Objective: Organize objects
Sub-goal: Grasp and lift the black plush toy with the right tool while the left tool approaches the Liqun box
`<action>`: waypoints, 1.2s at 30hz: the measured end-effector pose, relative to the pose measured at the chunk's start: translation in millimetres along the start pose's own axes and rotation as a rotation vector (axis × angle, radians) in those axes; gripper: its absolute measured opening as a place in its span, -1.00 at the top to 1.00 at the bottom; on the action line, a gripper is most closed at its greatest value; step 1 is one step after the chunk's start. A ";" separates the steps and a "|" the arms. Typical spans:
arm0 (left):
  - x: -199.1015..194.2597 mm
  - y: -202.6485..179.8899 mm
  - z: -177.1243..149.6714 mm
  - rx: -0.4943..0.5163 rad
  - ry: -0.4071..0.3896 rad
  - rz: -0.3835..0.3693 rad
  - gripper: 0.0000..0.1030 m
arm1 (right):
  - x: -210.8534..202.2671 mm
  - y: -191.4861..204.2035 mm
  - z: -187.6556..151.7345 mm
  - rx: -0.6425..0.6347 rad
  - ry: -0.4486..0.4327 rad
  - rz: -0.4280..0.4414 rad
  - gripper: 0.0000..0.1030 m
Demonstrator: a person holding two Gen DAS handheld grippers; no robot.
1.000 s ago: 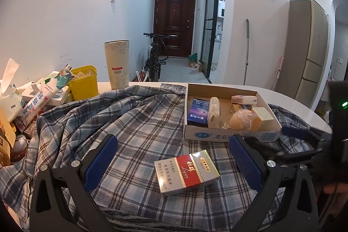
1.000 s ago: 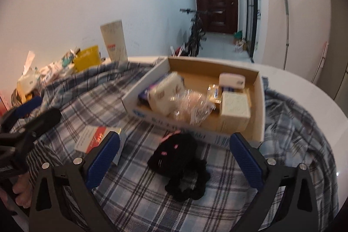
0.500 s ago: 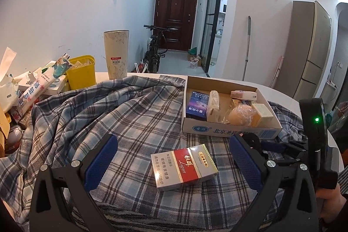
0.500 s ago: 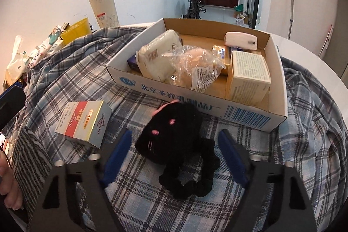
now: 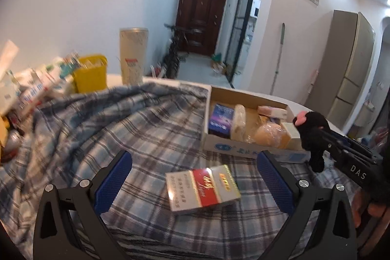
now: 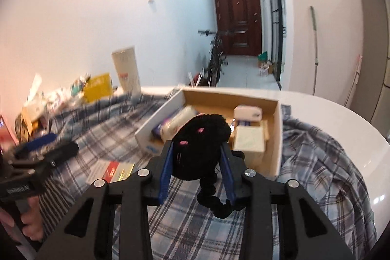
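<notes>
On the worktop: plaid cloth (image 5: 102, 128), open cardboard box (image 6: 277, 138)
Right hand-held gripper (image 6: 198, 157): jaws just closed, clamping black plush toy (image 6: 199, 148), lifted near box front
Left hand-held gripper (image 5: 195, 182): jaws apart, cigarette pack (image 5: 202, 188) lying on the cloth between them

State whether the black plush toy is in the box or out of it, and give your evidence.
Out. The right gripper is shut on the toy, holding it above the plaid cloth in front of the box.

White table (image 6: 341, 118) under plaid shirt (image 5: 121, 128), clutter (image 5: 31, 89) at edge
</notes>
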State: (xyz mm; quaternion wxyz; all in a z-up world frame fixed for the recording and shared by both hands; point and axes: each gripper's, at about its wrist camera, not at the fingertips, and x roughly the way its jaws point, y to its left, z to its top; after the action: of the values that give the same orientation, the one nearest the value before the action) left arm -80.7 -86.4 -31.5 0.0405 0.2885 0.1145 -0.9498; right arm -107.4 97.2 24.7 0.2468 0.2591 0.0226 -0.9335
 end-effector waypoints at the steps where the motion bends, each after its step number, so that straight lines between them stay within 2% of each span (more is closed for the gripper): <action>1: 5.0 0.6 2.4 -0.010 0.039 -0.020 -1.00 | -2.5 0.4 1.5 -0.012 -0.014 -0.024 0.30; 3: 19.4 3.0 7.8 -0.041 0.140 -0.049 -1.00 | -6.7 2.5 4.2 -0.030 -0.034 -0.047 0.30; 5: 34.3 7.4 11.6 -0.087 0.227 -0.082 -1.00 | -9.8 2.5 6.3 -0.017 -0.038 -0.023 0.29; 10: 63.1 4.9 5.9 -0.078 0.343 -0.037 -1.00 | -13.2 -1.5 6.4 -0.001 -0.033 -0.017 0.29; 14: 77.0 -1.0 -6.3 -0.067 0.413 -0.036 -1.00 | -13.6 -3.4 7.5 0.003 -0.036 -0.015 0.29; 18: 82.5 -7.0 -8.9 -0.036 0.431 -0.020 -1.00 | -13.7 -0.7 7.2 -0.005 -0.035 -0.009 0.29; 25: 94.3 -4.2 -12.5 -0.058 0.448 -0.012 -1.00 | -15.3 -4.5 5.8 0.005 -0.035 -0.011 0.28; 29: 102.5 -9.3 -17.5 -0.036 0.483 -0.015 -1.00 | -13.5 -4.9 5.2 0.009 -0.025 -0.008 0.28; 34: 103.0 -7.9 -17.5 -0.042 0.467 -0.011 -1.00 | -13.5 -3.2 4.2 -0.005 -0.028 -0.018 0.28; 35: 102.9 -8.1 -17.6 -0.041 0.467 -0.015 -0.97 | -13.4 -3.4 4.1 -0.005 -0.027 -0.018 0.28; 36: 102.5 -8.8 -17.5 -0.039 0.465 -0.014 -0.82 | -13.1 -3.8 4.1 -0.004 -0.025 -0.017 0.28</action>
State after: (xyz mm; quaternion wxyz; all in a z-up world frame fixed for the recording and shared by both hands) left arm -157.7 -74.7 -101.0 0.0119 0.4978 0.1411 -0.8557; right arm -101.4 105.7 34.4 0.2395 0.2467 0.0236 -0.9387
